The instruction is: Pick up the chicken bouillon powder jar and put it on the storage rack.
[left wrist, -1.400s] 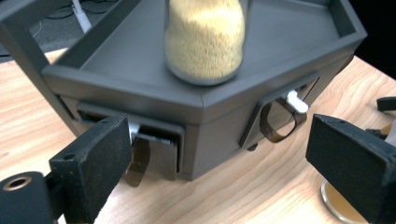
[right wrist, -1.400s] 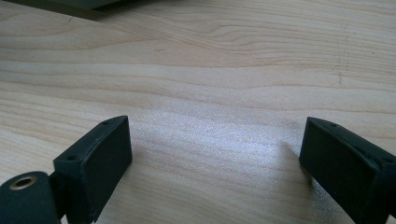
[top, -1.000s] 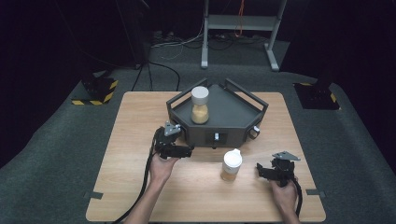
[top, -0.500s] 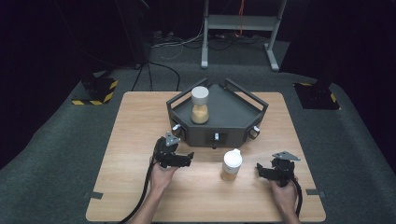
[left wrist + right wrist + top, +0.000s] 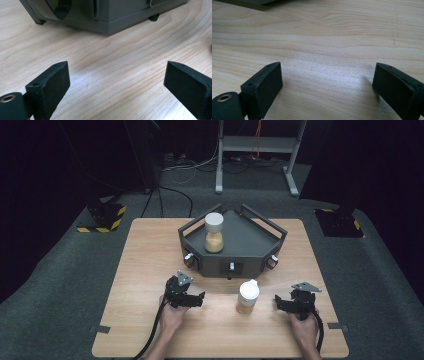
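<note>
Jar (image 5: 247,297): white lid, tan contents, upright on table (image 5: 150,270). Left gripper (image 5: 192,300), right gripper (image 5: 282,304): both released, empty.

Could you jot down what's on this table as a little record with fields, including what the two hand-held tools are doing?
surface: wooden table
grey tray: at the far middle of the table, knobs on its front
jar in tray: upright, white lid, tan contents
jar on table: upright, in front of the tray, between the two tools
left tool: open, nothing between the jaws, low over the wood
right tool: open, nothing between the jaws, right of the jar on the table
</note>
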`<state>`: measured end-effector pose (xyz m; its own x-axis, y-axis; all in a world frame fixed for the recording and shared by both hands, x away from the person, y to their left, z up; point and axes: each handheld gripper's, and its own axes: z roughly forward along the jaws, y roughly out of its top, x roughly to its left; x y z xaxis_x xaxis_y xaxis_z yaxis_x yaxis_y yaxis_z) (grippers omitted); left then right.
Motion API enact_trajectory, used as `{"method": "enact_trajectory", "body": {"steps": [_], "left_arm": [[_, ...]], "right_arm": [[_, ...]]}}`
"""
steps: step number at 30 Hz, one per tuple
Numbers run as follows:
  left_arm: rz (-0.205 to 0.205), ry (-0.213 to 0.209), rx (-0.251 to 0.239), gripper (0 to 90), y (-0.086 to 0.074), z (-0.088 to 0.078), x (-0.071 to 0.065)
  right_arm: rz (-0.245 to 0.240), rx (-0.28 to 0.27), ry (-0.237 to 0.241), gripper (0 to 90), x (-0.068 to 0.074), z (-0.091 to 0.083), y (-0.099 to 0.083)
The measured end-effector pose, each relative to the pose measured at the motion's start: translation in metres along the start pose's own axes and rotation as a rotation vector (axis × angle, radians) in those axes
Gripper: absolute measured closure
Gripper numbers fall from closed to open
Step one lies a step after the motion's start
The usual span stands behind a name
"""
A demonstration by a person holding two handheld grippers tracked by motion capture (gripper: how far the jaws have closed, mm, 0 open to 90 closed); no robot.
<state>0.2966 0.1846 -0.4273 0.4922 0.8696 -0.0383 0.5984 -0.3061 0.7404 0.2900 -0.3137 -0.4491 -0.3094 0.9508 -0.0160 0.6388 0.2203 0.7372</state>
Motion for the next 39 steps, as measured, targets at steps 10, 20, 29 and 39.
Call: {"method": "enact_trajectory", "body": {"steps": [10, 20, 29, 39], "left_arm": [[0.005, 0.005, 0.035, 6.1, -0.004, 0.012, -0.003], [0.021, 0.03, 0.05, 5.2, -0.009, 0.02, -0.009], [0.02, 0.03, 0.02, 5.2, -0.017, 0.019, -0.009], [0.02, 0.031, 0.02, 5.1, -0.017, 0.019, -0.01]], "right_arm": [[0.0, 0.0, 0.0, 8.8, 0.0, 0.0, 0.0], [0.0, 0.0, 0.0, 8.8, 0.0, 0.0, 0.0], [0.0, 0.0, 0.0, 8.8, 0.0, 0.0, 0.0], [-0.001, 0.0, 0.0, 8.8, 0.0, 0.0, 0.0]]}}
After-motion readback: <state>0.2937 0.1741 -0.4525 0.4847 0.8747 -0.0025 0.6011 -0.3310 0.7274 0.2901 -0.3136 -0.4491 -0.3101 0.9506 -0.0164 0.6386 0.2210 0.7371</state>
